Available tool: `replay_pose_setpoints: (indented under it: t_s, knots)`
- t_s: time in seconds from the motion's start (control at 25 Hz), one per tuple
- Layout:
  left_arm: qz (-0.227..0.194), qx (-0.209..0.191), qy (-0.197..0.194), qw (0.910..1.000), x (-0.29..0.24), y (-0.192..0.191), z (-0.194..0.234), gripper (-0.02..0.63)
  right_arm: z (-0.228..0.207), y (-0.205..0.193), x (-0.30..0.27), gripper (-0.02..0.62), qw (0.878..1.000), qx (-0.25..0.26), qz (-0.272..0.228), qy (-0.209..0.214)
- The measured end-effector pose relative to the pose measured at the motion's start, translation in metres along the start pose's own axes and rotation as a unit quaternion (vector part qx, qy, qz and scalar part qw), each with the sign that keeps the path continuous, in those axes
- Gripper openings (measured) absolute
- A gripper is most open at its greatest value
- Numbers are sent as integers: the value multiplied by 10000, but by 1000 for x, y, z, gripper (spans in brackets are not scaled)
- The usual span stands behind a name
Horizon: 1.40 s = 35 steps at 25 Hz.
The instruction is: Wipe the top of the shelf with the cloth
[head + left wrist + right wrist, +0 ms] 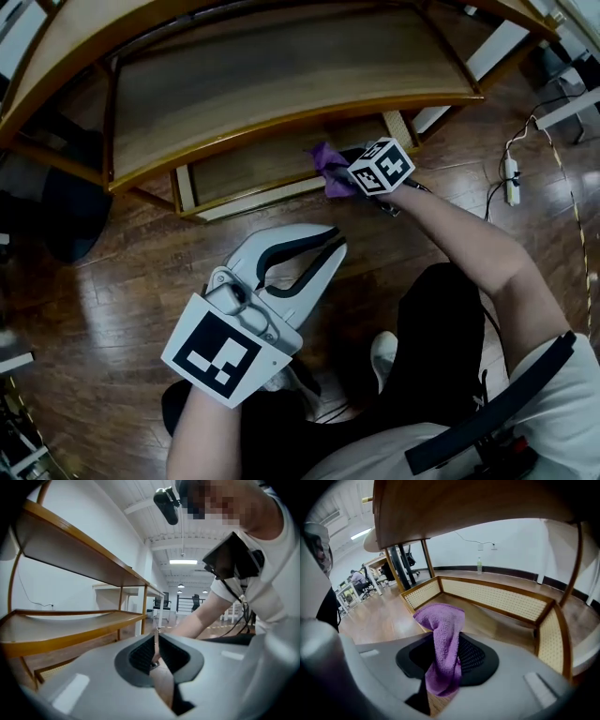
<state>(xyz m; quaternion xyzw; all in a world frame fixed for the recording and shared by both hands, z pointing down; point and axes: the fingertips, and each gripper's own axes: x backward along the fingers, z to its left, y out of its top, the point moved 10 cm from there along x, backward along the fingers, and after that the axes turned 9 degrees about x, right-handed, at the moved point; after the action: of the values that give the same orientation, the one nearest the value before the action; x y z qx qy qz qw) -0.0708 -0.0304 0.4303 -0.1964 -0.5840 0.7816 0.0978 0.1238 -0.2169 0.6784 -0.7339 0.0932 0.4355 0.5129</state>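
Note:
The wooden shelf [281,89] has several tiers and fills the top of the head view; its top board [84,42] is the lightest. My right gripper [342,178] is shut on a purple cloth [328,167] at the front of the lowest tier [244,173]. In the right gripper view the cloth [440,620] hangs bunched from the right gripper [449,637], under a shelf board [464,503], facing the rattan-walled bottom tier [497,599]. My left gripper [336,247] is held over the floor, shut and holding nothing. The left gripper [156,632] faces the shelf boards [61,630] from the side.
A white power strip [511,180] with its cable lies on the wooden floor at the right. A dark rounded object [66,211] stands left of the shelf. The person's dark trousers and a light shoe [382,356] are below. A white table leg [487,52] stands at the back right.

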Motion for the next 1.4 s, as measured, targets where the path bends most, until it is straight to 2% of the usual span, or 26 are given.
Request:
replay_pose_setpoints:
  t_s: [0.24,0.4,0.68,0.8,0.92,1.04,1.16,1.28,1.4]
  knots:
    - [79,189,-152,9997,-15,-2,4,34,-65,-60,67,123,9956,-432,245,-795]
    - [100,63,-299,9995,-22,-2,4,35,-98,-97,106,123,9875,-559,493,-1392]
    - [173,11,-365,9992,-29,-5,6,35,-127,-143,146,123,9693,-525,1132,-2119]
    - [142,-7,-361,9992,-32,-7,8,35,-131,-149,155,123,9643,-553,1165,-2313]
    - [142,-112,-363,9992,-34,-5,7,35,-121,-145,159,123,9665,-619,906,-2319]
    - [351,-274,-417,9981,-36,-4,0,35,-98,-142,165,123,9700,-796,644,-2207]
    - [284,-42,-519,9982,-44,-6,-18,35,-69,-133,191,123,9752,-907,498,-1955]
    - [104,122,-250,9996,-50,-26,-37,35,-35,-119,225,123,9786,-1009,339,-1762]
    - [166,181,79,9997,-43,-45,-48,35,5,-98,260,123,9803,-1125,159,-1616]
